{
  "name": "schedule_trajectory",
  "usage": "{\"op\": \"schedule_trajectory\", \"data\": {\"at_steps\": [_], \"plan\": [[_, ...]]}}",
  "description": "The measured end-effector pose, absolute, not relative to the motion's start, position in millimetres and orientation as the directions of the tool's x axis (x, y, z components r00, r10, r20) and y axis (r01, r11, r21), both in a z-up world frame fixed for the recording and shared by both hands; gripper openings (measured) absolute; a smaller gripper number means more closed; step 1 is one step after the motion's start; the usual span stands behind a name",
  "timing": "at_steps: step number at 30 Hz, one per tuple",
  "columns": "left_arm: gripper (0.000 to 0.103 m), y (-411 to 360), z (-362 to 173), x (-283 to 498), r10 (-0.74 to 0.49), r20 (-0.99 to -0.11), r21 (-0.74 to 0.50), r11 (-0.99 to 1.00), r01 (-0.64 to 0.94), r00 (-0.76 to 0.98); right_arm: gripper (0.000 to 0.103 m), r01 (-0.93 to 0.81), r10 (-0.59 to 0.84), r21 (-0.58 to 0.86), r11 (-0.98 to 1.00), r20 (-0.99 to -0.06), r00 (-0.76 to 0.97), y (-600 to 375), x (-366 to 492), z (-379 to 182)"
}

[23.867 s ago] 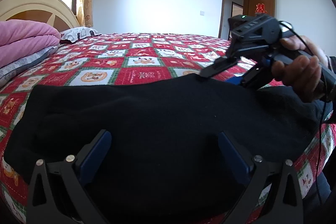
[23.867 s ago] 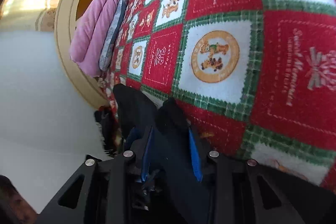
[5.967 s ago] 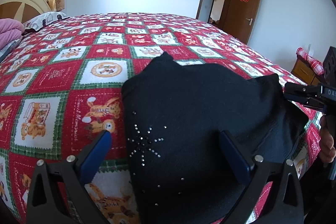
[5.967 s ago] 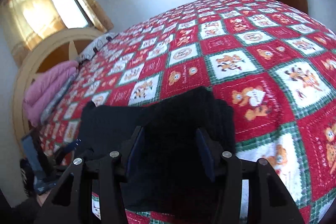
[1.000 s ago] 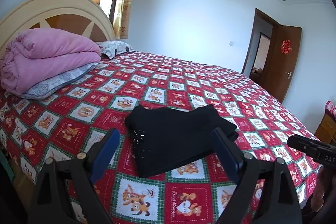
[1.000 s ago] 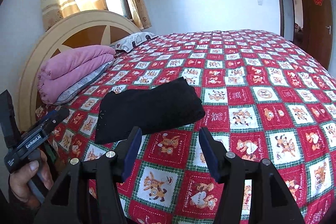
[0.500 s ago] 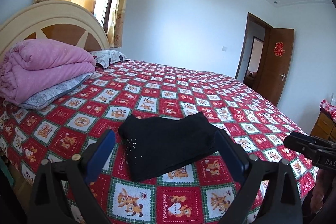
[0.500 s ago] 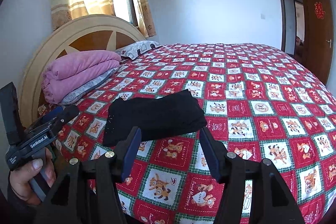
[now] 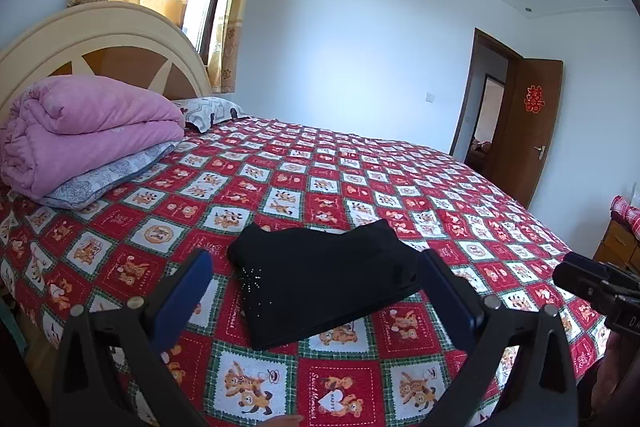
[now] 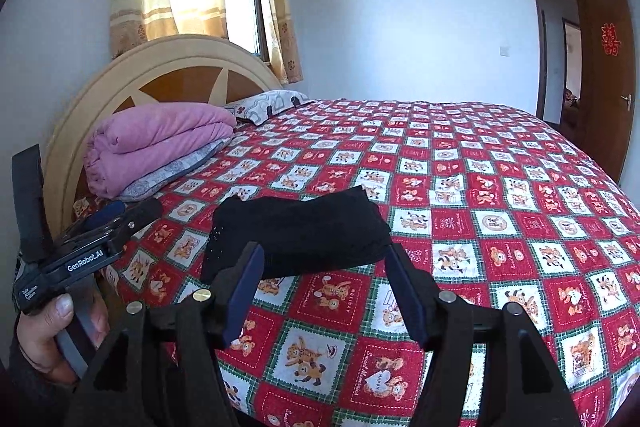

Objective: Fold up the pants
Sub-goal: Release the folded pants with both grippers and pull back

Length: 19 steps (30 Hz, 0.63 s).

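Now the pants (image 9: 320, 283) lie folded into a compact black bundle on the bed (image 9: 400, 195), nearer its foot than the pink quilt (image 9: 80, 135). Both my left hand-held gripper (image 9: 316, 287) and right hand-held gripper (image 10: 324, 287) hang clear, jaws opening and empty, since folding looks done.

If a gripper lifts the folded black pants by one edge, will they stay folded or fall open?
The folded black pants look like soft knit lying in loose layers, so they would probably sag and unfold. On the quilted bedspread a push would likely bunch them rather than slide them.
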<state>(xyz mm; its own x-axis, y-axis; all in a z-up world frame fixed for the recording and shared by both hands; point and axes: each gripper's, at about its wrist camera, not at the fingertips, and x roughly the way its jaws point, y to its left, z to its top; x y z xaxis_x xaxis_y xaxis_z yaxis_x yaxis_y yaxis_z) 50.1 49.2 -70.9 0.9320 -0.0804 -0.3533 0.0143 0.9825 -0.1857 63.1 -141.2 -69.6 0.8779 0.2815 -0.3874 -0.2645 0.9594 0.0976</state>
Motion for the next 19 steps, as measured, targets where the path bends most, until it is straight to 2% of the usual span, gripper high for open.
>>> {"op": "schedule_trajectory", "data": {"at_steps": [4, 19], "plan": [[0.103, 42, -71, 51, -0.046, -0.362, -0.143, 0.990, -0.007, 0.931, 0.064, -0.246, 0.272, 0.115, 0.962, -0.382, 0.883, -149, 63, -70], [0.103, 47, -77, 53, -0.067, -0.371, -0.176, 0.984, 0.000, 0.926, 0.064, -0.237, 0.270, 0.129, 0.963, -0.422, 0.866, -152, 69, -85]]}}
